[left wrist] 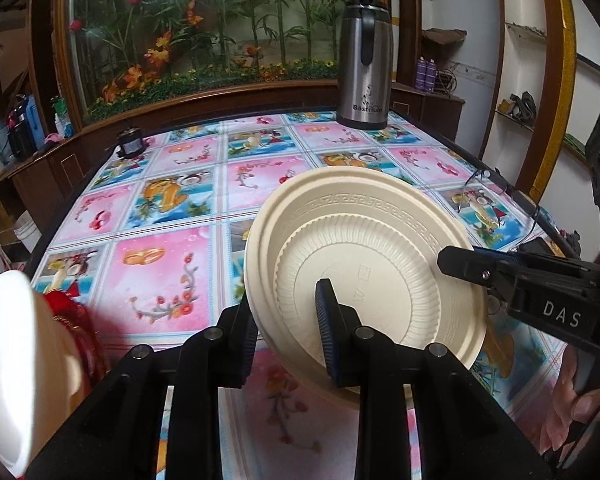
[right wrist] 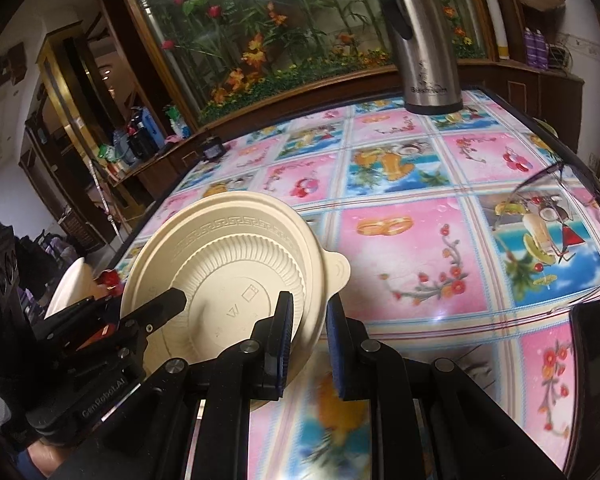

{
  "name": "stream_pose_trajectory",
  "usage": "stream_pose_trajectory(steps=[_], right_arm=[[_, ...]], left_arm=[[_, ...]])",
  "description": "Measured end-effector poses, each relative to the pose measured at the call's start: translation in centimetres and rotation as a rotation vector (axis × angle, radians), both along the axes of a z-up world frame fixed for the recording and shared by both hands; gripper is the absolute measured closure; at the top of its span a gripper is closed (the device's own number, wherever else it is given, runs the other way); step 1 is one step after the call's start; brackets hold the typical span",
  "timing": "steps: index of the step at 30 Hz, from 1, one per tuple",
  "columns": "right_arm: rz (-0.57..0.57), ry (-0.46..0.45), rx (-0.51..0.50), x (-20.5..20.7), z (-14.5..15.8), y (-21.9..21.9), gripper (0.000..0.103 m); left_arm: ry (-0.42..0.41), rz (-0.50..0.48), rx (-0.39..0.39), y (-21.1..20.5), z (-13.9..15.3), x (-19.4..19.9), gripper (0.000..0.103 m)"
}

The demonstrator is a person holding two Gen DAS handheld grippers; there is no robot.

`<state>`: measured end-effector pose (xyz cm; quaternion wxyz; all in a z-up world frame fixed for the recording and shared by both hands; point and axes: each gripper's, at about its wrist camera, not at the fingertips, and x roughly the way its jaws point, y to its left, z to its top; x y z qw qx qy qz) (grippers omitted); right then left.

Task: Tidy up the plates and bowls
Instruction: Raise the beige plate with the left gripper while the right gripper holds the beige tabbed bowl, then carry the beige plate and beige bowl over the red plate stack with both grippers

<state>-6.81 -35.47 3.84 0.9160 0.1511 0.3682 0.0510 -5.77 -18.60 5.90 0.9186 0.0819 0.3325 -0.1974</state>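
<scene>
Patterned pink-and-blue table; steel flask at 1 o'clock before the flower display; left hand-held gripper clamps the cream plate; right hand-held gripper clamps it too.

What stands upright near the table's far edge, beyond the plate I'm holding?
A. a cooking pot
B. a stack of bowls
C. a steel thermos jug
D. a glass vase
C: the steel thermos jug, with its black lid and handle, stands upright on the table near the far edge, beyond the tilted cream plate.
</scene>
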Motion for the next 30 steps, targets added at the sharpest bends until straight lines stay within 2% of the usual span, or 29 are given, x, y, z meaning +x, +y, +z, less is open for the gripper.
stream_pose_trajectory(steps=[14,21,30], right_arm=[[0.112,-0.067,-0.032,-1.3,4.6,5.9,0.086],[0.166,-0.07,-0.04,-0.8,5.9,8.6,0.085],[0.246,-0.063,-0.005,0.5,7.8,11.5,0.085]], left_arm=[[-0.067,0.086,-0.089,6.1,3.7,-2.2,0.078],[-0.099,0.134,-0.113,8.7,4.9,-2.7,0.078],[-0.099,0.196,-0.146,12.7,5.9,-3.1,0.078]])
